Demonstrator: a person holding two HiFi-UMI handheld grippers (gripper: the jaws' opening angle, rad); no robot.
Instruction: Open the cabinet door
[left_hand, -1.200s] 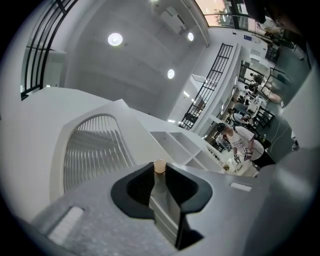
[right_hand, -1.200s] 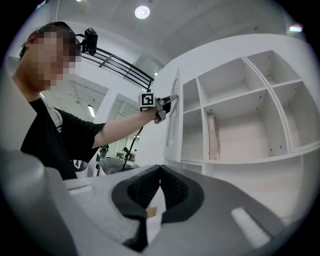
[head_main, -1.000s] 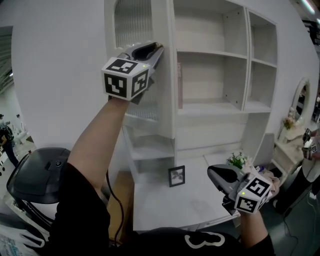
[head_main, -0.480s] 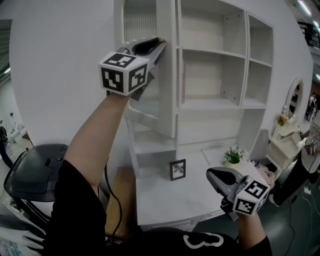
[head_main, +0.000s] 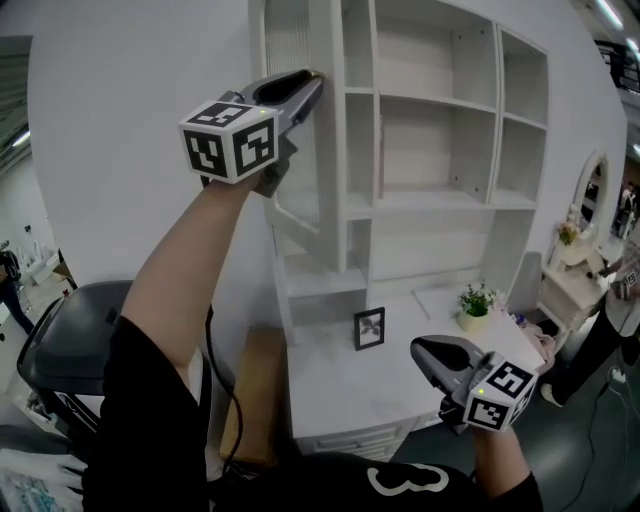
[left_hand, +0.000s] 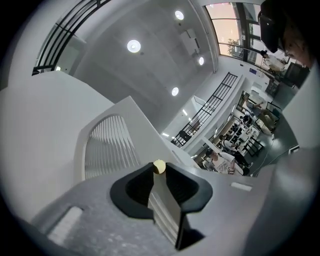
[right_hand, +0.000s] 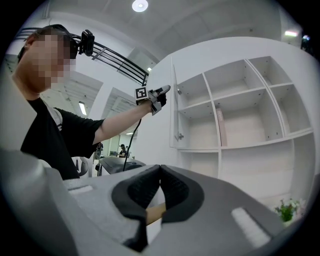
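Observation:
The white cabinet door, with a slatted panel, stands swung out from the cabinet and shows nearly edge-on in the head view. My left gripper is raised to its upper edge and shut on the door. In the left gripper view the door's edge runs between the jaws, with a small gold knob at the tips of my left gripper. My right gripper hangs low over the desk, shut and empty; the right gripper view shows my right gripper with its pads touching.
Open white shelves fill the cabinet to the right of the door. On the desk stand a small photo frame and a potted plant. A black chair is at the lower left, a mirrored dresser at the far right.
The door has swung further out to the left, and my left gripper went with it, still gripping its edge. My right gripper stays shut, low above the desk.

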